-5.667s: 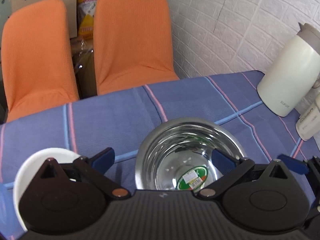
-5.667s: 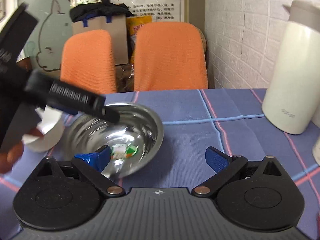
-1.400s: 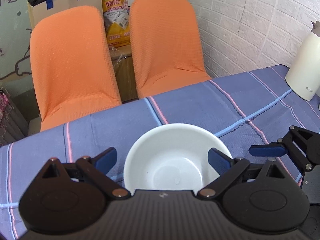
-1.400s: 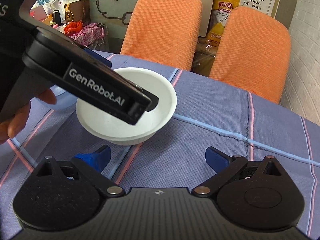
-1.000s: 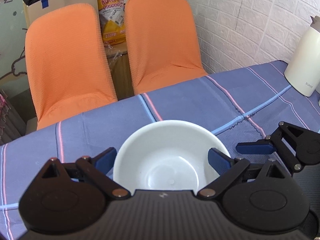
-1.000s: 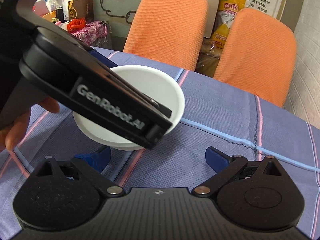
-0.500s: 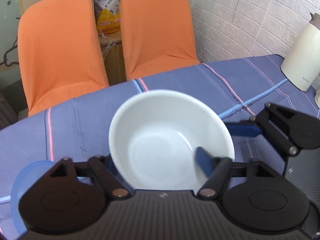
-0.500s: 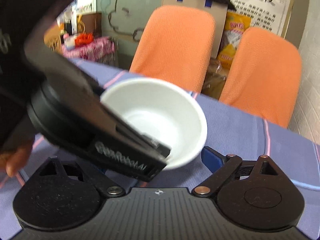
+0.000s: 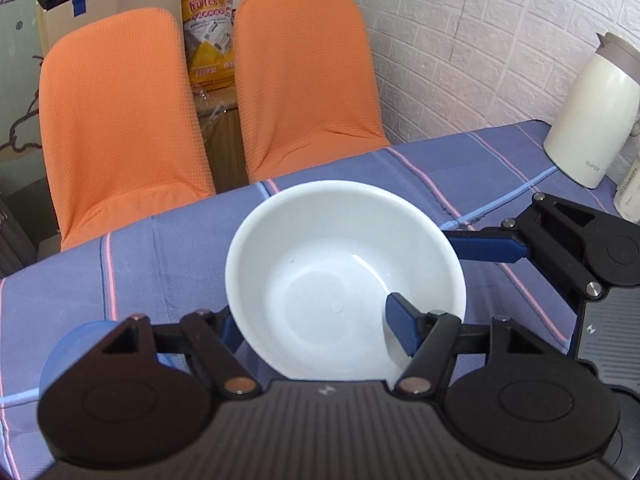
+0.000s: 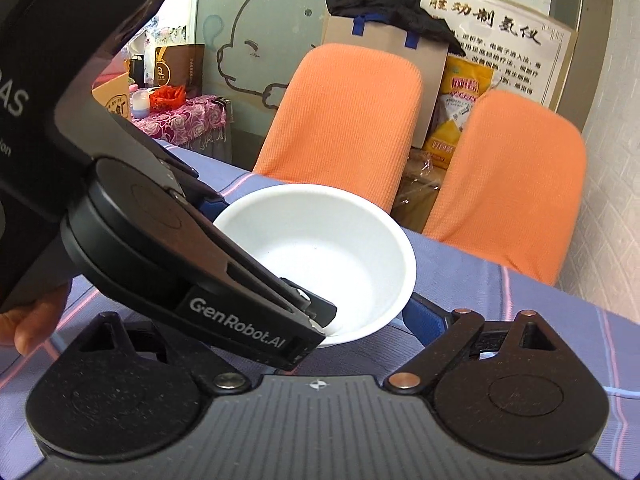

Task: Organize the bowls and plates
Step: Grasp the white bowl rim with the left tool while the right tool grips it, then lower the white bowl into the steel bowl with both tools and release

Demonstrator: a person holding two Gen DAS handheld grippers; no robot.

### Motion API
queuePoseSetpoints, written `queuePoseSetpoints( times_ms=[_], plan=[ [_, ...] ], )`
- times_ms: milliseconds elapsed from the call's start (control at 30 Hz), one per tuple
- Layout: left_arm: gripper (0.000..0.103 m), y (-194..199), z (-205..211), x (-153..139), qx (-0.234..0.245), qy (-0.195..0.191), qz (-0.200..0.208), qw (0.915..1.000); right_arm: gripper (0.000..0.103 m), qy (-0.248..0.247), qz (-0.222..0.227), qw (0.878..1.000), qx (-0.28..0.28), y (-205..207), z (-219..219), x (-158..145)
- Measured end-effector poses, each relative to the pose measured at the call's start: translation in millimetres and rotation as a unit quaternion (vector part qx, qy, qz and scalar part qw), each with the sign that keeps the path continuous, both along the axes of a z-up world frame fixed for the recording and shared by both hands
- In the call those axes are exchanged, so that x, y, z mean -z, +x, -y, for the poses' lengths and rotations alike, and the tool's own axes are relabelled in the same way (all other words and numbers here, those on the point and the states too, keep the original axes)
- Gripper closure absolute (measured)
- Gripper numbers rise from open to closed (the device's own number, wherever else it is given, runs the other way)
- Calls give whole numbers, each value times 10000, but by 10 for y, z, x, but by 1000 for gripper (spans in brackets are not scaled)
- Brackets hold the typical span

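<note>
A white bowl (image 9: 340, 280) hangs tilted above the striped tablecloth (image 9: 160, 264). My left gripper (image 9: 316, 330) is shut on its near rim, one blue finger (image 9: 400, 330) inside the bowl and the other outside, behind the wall. In the right wrist view the same bowl (image 10: 320, 248) is partly covered by the left gripper's black body (image 10: 180, 264). My right gripper (image 10: 316, 320) stands open just under and beside the bowl; its left finger is hidden. One of its blue fingers (image 9: 484, 246) reaches to the bowl's right rim.
A blue dish (image 9: 76, 344) lies on the table at the lower left. A white kettle (image 9: 588, 120) stands at the far right by the brick wall. Two orange chairs (image 9: 120, 120) stand behind the table's far edge. A hand (image 10: 36, 320) holds the left gripper.
The left gripper went from open around the white bowl to shut on its rim, and the bowl has risen and tilted. The right gripper has come close beside the bowl.
</note>
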State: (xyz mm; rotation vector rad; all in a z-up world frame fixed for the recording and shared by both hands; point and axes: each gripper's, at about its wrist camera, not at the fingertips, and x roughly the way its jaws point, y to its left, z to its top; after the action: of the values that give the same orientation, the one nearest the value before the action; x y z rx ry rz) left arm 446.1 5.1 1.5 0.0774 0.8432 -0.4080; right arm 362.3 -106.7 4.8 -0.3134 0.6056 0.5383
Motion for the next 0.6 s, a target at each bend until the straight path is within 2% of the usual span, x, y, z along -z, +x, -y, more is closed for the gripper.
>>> queuePoseSetpoints(
  times_ms=[200,400,600],
  plan=[
    [34,-433,104,-264,92,-92,147,9998,22,-110,203,9997,18,-421,110,-270],
    [32,-1177,292,-569,304,-189,333,9988,22,-147,473,9987,121,-1148,306,-518],
    [31,-1928,529,-548,523,-223,215,9982,19,-328,392,9986,170,-1858,517,-554]
  ],
)
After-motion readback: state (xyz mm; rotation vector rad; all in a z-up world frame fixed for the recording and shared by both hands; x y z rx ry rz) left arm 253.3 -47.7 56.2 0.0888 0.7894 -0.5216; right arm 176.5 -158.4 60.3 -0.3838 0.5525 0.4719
